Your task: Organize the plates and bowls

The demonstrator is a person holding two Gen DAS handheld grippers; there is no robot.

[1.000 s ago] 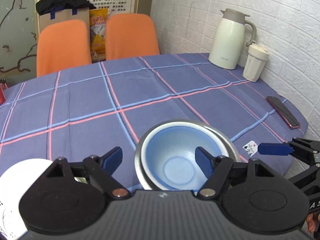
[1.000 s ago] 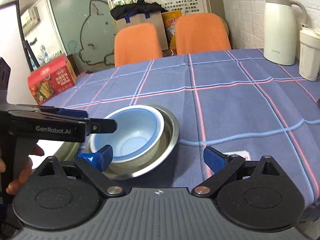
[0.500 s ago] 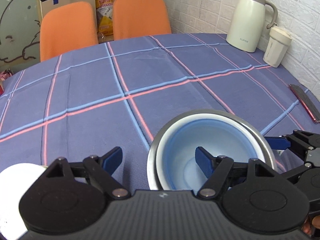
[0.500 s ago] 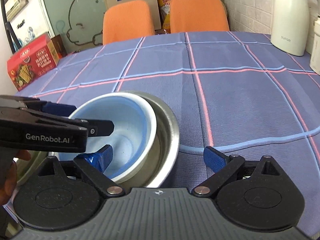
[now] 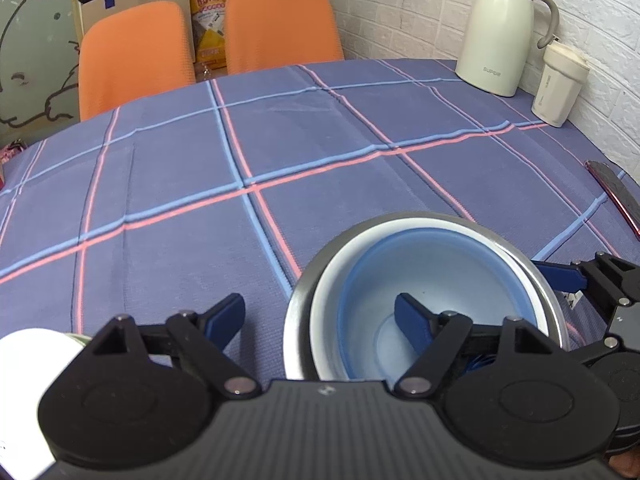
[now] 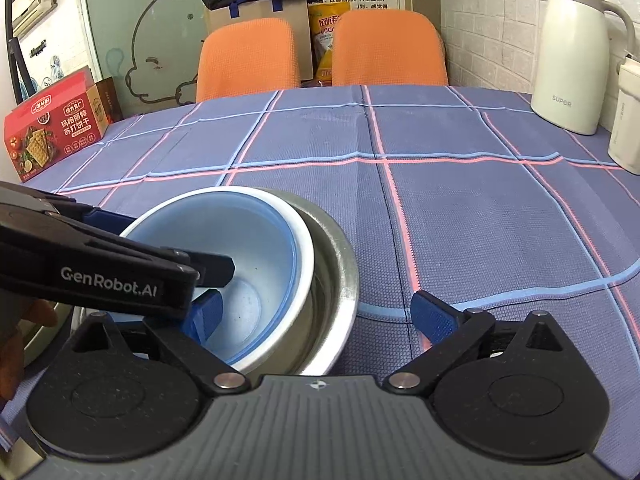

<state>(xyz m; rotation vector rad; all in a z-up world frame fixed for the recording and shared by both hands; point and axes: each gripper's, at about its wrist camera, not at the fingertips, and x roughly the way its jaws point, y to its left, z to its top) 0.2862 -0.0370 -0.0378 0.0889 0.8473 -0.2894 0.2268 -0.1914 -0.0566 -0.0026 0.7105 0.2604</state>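
Blue checked cloth with pink and pale-blue lines covers the table (image 5: 320,152), and the action sits at its near edge. Nearest the cameras, the left gripper (image 5: 320,314) has its fingers spread wide apart: one blue pad hangs over bare cloth, the other reaches inside the blue bowl (image 5: 432,300). That bowl is nested in a steel bowl (image 5: 298,312), both resting on the cloth, so the two rims on the bowls' left side lie between the left gripper's fingers. Whether the pads touch either rim cannot be told.

The right gripper (image 6: 316,314) is likewise spread apart, straddling the opposite side of the stack: its left pad is down inside the blue bowl, its right pad over the cloth just beside the steel bowl's outer wall. From the right wrist view, the left gripper's black arm crosses over the blue bowl's near-left rim.

A white plate (image 5: 24,380) shows at the lower left corner of the left wrist view, apart from the bowls.

Farther back stand a cream thermos jug (image 5: 504,32) and a lidded white cup (image 5: 560,84) near the brick wall, a red biscuit box (image 6: 52,124) at the left edge, and two orange chairs (image 5: 136,56) beyond the table.
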